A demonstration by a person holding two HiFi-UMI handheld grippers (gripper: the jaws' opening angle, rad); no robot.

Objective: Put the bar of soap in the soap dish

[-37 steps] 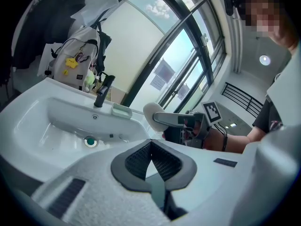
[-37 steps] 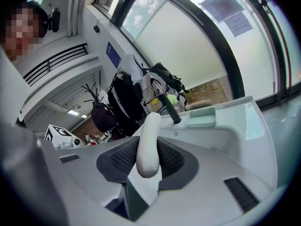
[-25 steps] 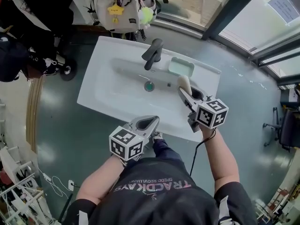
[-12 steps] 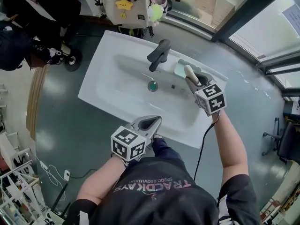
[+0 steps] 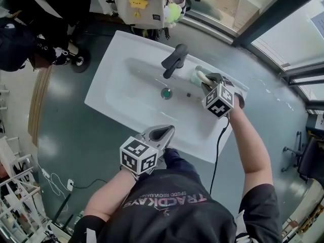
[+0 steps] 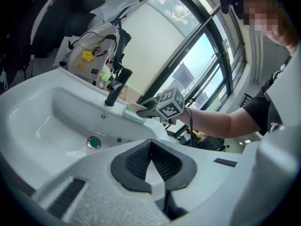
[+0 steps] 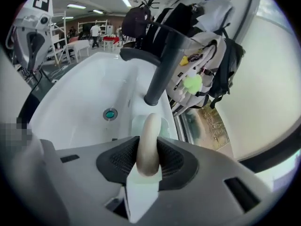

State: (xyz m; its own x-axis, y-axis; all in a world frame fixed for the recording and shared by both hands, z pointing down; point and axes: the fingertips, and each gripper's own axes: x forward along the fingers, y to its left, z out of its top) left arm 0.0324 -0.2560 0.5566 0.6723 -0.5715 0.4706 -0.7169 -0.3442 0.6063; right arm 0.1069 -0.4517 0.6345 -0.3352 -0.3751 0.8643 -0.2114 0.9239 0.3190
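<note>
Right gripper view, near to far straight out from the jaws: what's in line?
In order: bar of soap → soap dish → faucet → backpack.

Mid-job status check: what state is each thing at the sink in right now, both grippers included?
Right gripper: jaws shut on the beige bar of soap.
Left gripper: jaws together, nothing between them.
Pale green soap dish: nothing lying in it.
Bar of soap: held on edge, far end over the dish, not yet released.
Black faucet: no water running.
</note>
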